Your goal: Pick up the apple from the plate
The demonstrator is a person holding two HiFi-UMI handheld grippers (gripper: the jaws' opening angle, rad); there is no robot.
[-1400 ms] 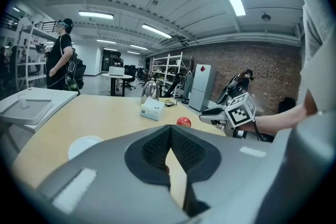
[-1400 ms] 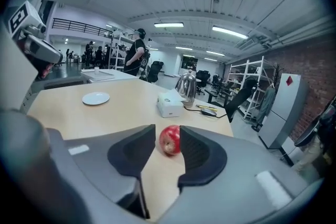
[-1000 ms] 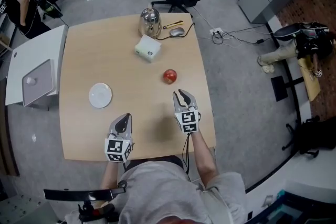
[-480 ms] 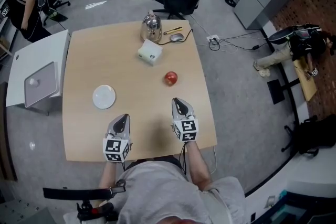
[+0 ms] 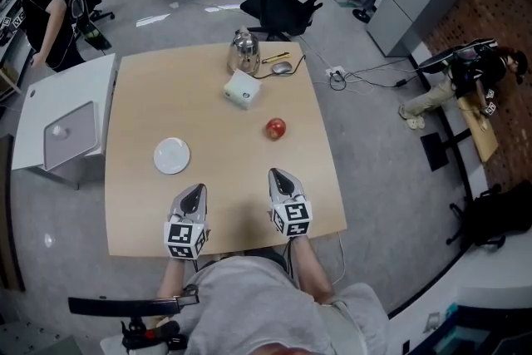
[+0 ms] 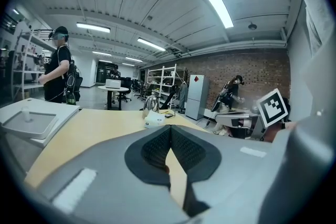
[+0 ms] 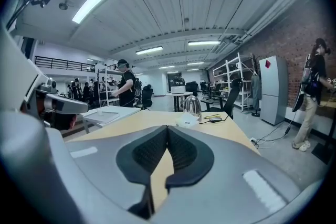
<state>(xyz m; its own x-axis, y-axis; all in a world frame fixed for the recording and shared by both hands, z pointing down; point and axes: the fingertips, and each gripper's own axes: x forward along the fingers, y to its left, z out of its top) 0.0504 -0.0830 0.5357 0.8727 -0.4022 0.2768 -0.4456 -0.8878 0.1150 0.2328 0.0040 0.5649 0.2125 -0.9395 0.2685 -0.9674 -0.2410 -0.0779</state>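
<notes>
A red apple lies on the bare wooden table, right of centre. The white plate sits empty toward the left. My right gripper is near the table's front edge, short of the apple, with its jaws shut on nothing. My left gripper is beside it, below the plate, also shut and empty. Neither gripper view shows the apple.
A metal kettle, a white box, a mouse and a pen stand at the table's far end. A white side table with a tray adjoins the left edge. An office chair stands behind; a person is at far left.
Both grippers drew back toward the table's front edge, the right one farther from the apple. The right jaws went from slightly open to shut. The apple stayed put.
</notes>
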